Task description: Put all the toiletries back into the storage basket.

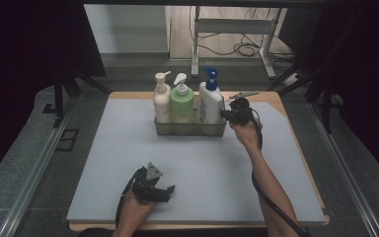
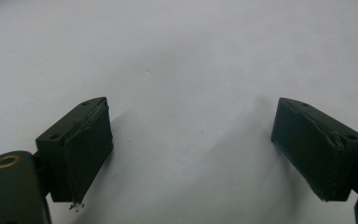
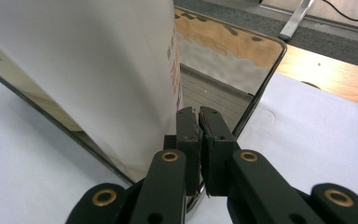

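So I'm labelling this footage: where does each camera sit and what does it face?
High view: above the near edge, facing the clear tray of pump bottles; both forearms show.
Left gripper view: on the left gripper, facing grey mat.
Right gripper view: on the right gripper, pinching the tray's rim, shared with the high view.

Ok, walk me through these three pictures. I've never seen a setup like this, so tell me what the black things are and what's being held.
No robot here: a person holds a black two-jaw gripper in each hand. The wide picture comes from a camera above the table. The other two come from cameras riding on the grippers, looking along their jaws.

On the grey mat stands a clear tray holding three pump bottles: a cream bottle, a green bottle and a white bottle with a blue pump.

The right gripper has its jaws pinched on the tray's wall at the right end, beside the white bottle. The left gripper rests near the front edge, jaws wide apart, holding nothing.
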`<state>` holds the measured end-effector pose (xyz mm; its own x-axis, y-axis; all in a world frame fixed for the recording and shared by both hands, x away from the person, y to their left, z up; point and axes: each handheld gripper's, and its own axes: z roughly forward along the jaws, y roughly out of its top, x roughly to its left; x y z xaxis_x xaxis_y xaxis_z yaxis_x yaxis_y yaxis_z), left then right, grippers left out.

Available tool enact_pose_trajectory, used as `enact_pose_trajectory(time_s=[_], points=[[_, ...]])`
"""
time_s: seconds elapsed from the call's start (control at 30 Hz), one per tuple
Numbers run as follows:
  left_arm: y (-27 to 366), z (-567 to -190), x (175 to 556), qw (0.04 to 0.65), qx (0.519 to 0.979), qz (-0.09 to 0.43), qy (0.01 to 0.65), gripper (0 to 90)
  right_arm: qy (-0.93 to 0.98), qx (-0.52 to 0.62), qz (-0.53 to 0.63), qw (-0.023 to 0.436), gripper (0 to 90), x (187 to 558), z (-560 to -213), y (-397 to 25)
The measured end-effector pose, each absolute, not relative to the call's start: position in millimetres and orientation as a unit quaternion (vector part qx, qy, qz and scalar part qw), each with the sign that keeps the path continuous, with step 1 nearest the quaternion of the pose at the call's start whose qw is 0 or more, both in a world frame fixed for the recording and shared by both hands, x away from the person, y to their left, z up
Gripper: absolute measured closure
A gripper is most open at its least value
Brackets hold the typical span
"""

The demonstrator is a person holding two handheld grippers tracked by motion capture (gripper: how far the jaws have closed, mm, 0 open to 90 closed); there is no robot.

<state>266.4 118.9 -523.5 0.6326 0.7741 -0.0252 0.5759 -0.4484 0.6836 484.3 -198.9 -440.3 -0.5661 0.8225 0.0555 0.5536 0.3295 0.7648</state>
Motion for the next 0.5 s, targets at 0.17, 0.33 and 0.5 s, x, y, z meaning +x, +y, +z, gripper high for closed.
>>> enact_pose_trajectory(time_s=[0.17, 0.33, 0.5], points=[[119, -524, 266, 0.338, 0.838, 0.147, 0.403, 12.2, 0.797, 0.433, 0.386, 0.171, 86.5, 490, -443, -196], [119, -524, 266, 0.337, 0.838, 0.147, 0.403, 12.1, 0.799, 0.434, 0.382, 0.167, 86.5, 493, -448, -194], [119, -524, 266, 0.337, 0.838, 0.147, 0.403, 12.1, 0.799, 0.436, 0.380, 0.163, 86.2, 494, -452, -193]])
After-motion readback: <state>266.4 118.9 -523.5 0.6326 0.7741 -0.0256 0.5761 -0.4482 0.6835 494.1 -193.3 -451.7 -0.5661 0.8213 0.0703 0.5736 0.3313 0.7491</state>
